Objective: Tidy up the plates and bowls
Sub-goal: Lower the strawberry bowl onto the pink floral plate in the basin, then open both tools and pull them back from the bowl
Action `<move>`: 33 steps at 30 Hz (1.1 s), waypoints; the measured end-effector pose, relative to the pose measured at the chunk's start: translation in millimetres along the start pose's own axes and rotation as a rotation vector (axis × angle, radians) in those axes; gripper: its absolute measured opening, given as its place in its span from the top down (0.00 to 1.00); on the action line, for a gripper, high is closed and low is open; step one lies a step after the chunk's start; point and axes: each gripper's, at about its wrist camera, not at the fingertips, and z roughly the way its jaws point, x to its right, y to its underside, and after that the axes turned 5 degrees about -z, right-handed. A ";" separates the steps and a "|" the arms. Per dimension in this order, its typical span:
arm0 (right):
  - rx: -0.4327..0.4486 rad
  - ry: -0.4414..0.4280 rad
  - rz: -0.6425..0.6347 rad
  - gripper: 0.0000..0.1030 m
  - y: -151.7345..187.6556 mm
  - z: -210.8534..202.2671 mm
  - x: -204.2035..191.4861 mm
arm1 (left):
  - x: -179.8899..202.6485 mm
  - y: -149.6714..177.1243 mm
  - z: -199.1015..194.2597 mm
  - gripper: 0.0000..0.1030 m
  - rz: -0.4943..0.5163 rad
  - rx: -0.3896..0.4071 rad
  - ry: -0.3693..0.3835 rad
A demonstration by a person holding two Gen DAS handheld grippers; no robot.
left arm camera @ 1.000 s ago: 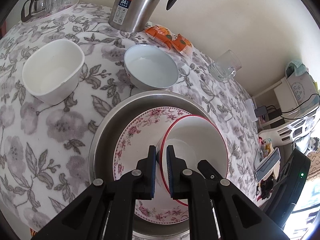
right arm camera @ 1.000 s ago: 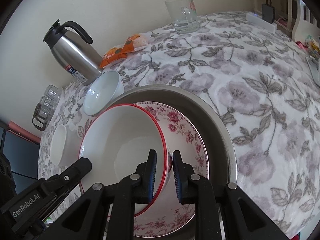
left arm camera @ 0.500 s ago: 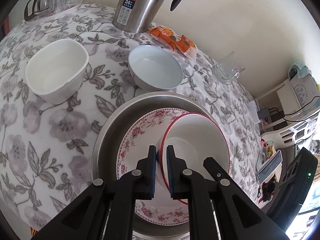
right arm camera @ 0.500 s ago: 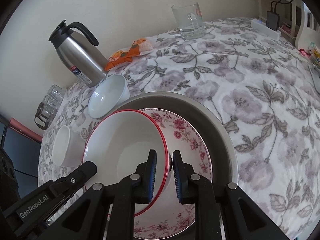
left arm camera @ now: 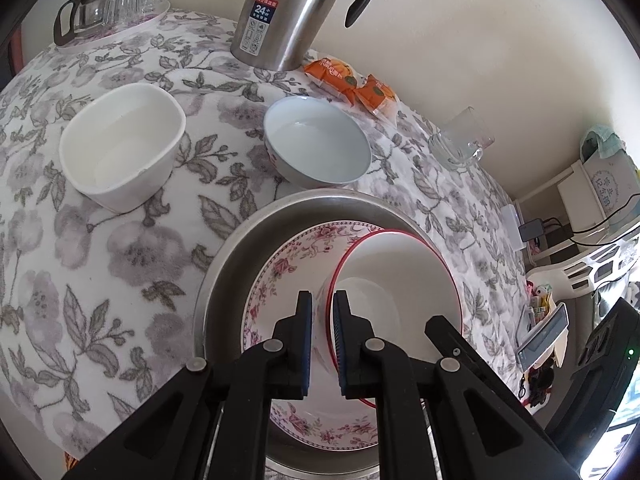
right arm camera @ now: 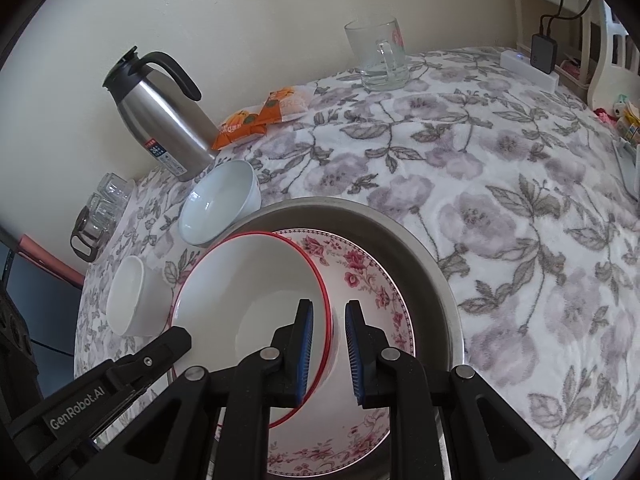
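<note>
A red-rimmed white bowl sits on a floral plate inside a steel basin. My left gripper is shut on the bowl's left rim. My right gripper straddles the bowl's right rim with the jaws parted; the outer pad stands off the wall. A pale blue bowl and a white squarish bowl stand on the cloth beyond the basin.
A steel thermos jug, orange snack packets and a glass mug stand near the wall. A tray of glasses is at the far corner. A floral cloth covers the table.
My right gripper's jaws have opened off the red-rimmed bowl's rim. The left gripper still pinches the rim. The bowl has settled onto the floral plate.
</note>
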 end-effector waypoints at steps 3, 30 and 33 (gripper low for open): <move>0.024 0.007 -0.017 0.81 -2.1 -7.6 -3.2 | 1.1 -0.3 -6.0 0.90 0.006 0.017 0.000; 0.072 0.088 -0.066 0.34 -4.7 -22.0 -7.4 | -20.9 -8.7 -33.5 0.30 -0.075 0.129 -0.191; 0.068 0.092 -0.062 0.26 -4.5 -20.5 -5.9 | -21.5 -8.6 -32.9 0.23 -0.074 0.132 -0.210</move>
